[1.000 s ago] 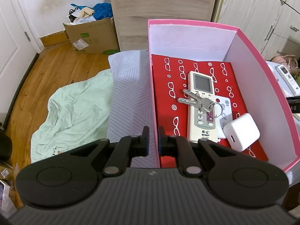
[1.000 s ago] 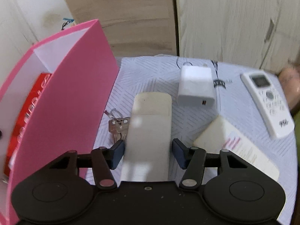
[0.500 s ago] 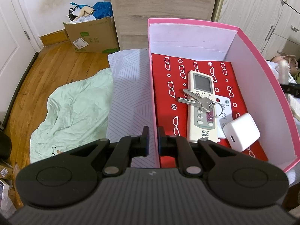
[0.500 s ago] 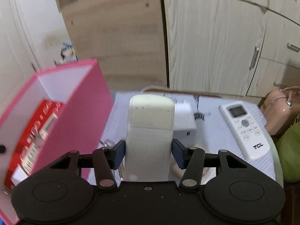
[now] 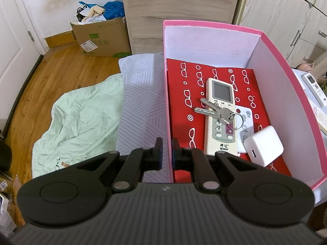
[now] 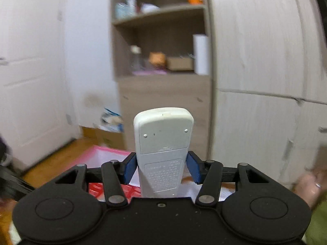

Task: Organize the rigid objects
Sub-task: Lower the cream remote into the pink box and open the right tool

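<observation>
A pink box (image 5: 212, 23) stands on the table with a red patterned lining (image 5: 184, 102). Inside lie a white remote (image 5: 221, 94), keys (image 5: 216, 111) on top of it, a white charger (image 5: 263, 145) and a small flat remote (image 5: 246, 122). My left gripper (image 5: 167, 143) is shut on the box's left wall near its front corner. In the right wrist view my right gripper (image 6: 161, 163) is shut on a white remote (image 6: 163, 140), held back side up in the air above the box (image 6: 102, 153).
Another white remote (image 5: 315, 90) lies on the table right of the box. A green sheet (image 5: 81, 112) and a cardboard box (image 5: 102, 38) are on the wooden floor to the left. A shelf unit (image 6: 161, 40) and cupboard doors (image 6: 265, 61) stand behind.
My right gripper has lifted the white remote off the table and tilted upward, so its view now faces the shelves. The left gripper and the box have not moved.
</observation>
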`<state>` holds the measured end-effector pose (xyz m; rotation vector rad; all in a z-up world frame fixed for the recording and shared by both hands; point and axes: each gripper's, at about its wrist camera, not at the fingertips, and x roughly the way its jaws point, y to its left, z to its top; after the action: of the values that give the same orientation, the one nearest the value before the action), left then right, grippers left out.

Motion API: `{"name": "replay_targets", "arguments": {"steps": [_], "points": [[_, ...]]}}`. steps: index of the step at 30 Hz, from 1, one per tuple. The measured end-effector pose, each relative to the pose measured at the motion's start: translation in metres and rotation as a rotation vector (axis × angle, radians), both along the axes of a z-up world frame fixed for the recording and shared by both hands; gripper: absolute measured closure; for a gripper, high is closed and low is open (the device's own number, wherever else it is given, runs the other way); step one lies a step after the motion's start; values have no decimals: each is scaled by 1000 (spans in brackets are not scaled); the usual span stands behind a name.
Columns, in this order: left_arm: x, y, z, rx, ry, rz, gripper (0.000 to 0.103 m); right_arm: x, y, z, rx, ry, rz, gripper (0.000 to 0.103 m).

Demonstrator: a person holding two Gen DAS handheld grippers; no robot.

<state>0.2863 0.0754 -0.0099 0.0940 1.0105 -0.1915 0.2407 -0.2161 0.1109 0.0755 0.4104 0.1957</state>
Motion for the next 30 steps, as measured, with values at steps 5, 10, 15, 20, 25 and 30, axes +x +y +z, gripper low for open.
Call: {"name": "replay_targets", "arguments": {"steps": [5, 10, 15, 20, 25, 30], "points": [[0, 0, 2, -8, 2, -1, 95, 8, 46, 11, -19, 79, 184, 45], [0, 3, 2, -35, 7, 5, 95, 31, 105, -16, -272, 212, 298, 45], [3, 6, 1, -77, 29, 20, 97, 57, 129, -53, -450, 304, 295, 45], [-1, 3, 3, -55, 5, 0, 97, 81, 142, -79, -638, 330, 303, 45], [-3, 6, 4, -67, 1, -10, 97, 94, 162, -103, -809, 298, 383, 45], [-2, 9, 3, -85, 4, -14, 96, 101, 167, -112, -834, 314, 432, 45]]}}
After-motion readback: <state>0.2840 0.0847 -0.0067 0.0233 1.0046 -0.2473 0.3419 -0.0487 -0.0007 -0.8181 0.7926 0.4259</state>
